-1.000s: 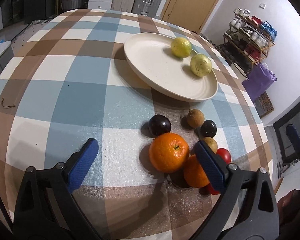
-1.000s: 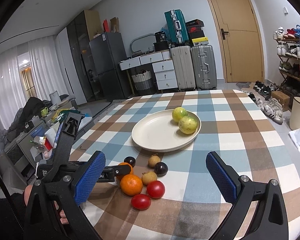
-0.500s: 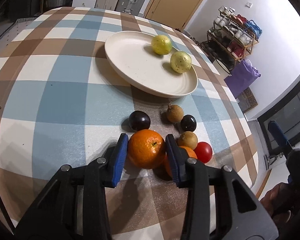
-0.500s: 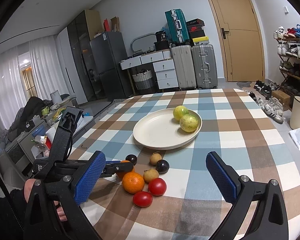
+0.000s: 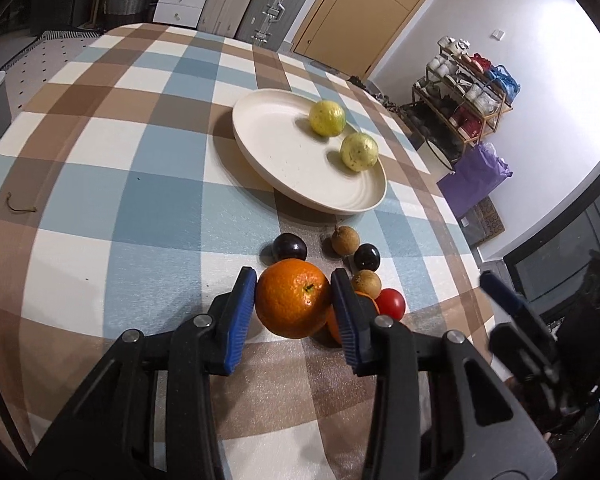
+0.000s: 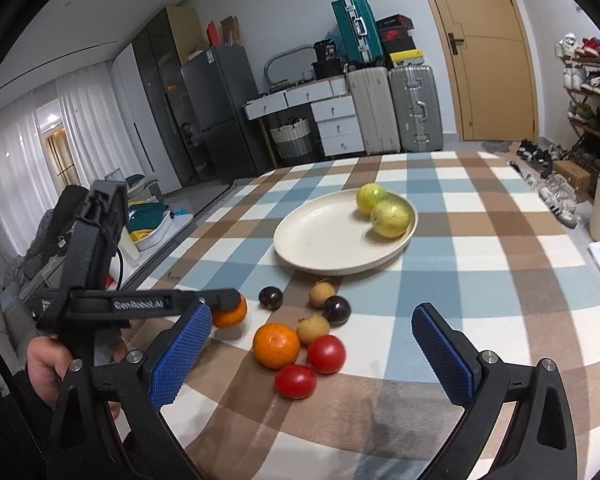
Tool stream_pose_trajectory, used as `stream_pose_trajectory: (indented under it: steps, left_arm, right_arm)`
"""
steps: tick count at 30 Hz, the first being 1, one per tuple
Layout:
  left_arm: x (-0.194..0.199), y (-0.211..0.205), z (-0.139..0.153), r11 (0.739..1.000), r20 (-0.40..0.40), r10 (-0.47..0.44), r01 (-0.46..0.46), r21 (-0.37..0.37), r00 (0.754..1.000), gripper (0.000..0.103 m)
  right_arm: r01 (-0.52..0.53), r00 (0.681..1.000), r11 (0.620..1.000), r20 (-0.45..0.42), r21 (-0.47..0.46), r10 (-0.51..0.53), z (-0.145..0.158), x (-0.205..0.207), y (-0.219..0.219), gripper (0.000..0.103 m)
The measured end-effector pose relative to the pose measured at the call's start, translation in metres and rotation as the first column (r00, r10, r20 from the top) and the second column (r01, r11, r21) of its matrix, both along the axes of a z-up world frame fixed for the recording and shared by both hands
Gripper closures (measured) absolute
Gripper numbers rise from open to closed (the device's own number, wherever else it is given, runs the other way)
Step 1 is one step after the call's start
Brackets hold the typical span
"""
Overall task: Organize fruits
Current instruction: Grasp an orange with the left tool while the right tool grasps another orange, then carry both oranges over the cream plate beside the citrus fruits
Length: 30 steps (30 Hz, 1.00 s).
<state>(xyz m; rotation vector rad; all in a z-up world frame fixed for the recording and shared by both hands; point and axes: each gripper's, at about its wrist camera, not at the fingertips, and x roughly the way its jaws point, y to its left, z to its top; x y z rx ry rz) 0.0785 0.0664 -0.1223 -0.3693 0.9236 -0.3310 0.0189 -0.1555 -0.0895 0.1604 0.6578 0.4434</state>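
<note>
The left claw is closed on an orange; both blue pads press its sides, and its jaws have just been closing onto it. In the right wrist view the orange appears clear of the desk, though the clearance is slight and hard to confirm.

The relation that governs the coming move: the cream plate lies straight ahead of the left claw, along the line its fingers point, and beyond the loose fruit. Between claw and plate sit a dark plum, a brown longan and a second dark plum. A direct carry therefore probably needs to pass above these. The plate holds two yellow-green fruits on its far right side; its near left portion is bare and is the likely set-down area.

The right claw stands wide and holds nothing. Before it lie a second orange, two red tomatoes and another longan. The left claw is the nearer to the plate.
</note>
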Motion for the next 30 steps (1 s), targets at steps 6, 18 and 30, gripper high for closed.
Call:
stream_pose_trajectory:
  steps: [6, 18, 30]
  left_arm:
    - [-0.012, 0.009, 0.011, 1.000, 0.038, 0.026, -0.026, 0.017, 0.999, 0.068]
    - [-0.029, 0.026, 0.023, 0.998, 0.077, 0.060, -0.061, 0.014, 0.995, 0.067]
    - [-0.037, 0.034, 0.022, 0.997, 0.089, 0.075, -0.077, 0.022, 0.993, 0.067]
  right_arm:
    - [-0.075, 0.996, 0.996, -0.049, -0.047, 0.072, -0.015, 0.007, 0.022, 0.001]
    - [-0.170, 0.983, 0.978, -0.098, -0.118, 0.159, -0.038, 0.019, 0.058, 0.004]
    - [-0.175, 0.983, 0.950, -0.100, -0.259, 0.154, -0.047, 0.026, 0.080, 0.021]
